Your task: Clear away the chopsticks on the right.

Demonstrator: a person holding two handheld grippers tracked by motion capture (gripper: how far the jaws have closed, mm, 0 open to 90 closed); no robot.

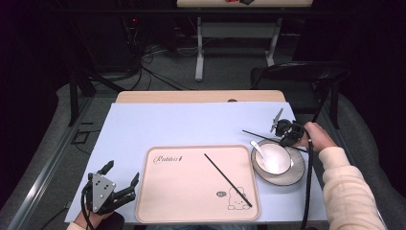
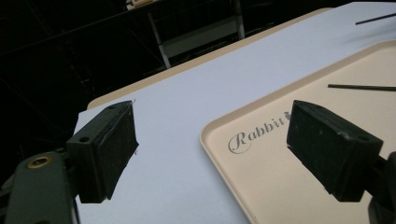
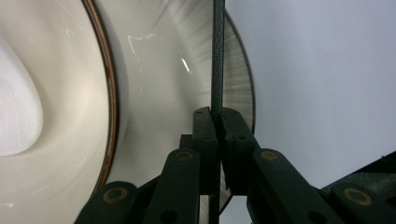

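The right gripper [image 3: 215,116] has its jaws pressed together on a thin black chopstick [image 3: 218,56], which runs straight out over the ribbed rim of a saucer [image 3: 238,79]; the high view shows this gripper [image 1: 287,132] at the far edge of the saucer [image 1: 297,173], the stick reaching left over the lilac mat [image 1: 191,124]. A white bowl [image 1: 274,159] with a white spoon [image 1: 258,149] in it sits on the saucer, just right of a beige tray [image 1: 182,191] printed with a rabbit drawing. A second chopstick [image 1: 228,180] lies diagonally on the tray. The right hand [image 1: 318,136] comes in from the counter's right side. The left gripper [image 1: 117,182] sits at the near left corner, its jaws spread wide and holding nothing; its own view looks between them at the tray's "Rabbit" lettering [image 2: 254,133], one jaw over the mat, the other over the tray corner. A folding chair [image 1: 301,74] stands beyond the counter.
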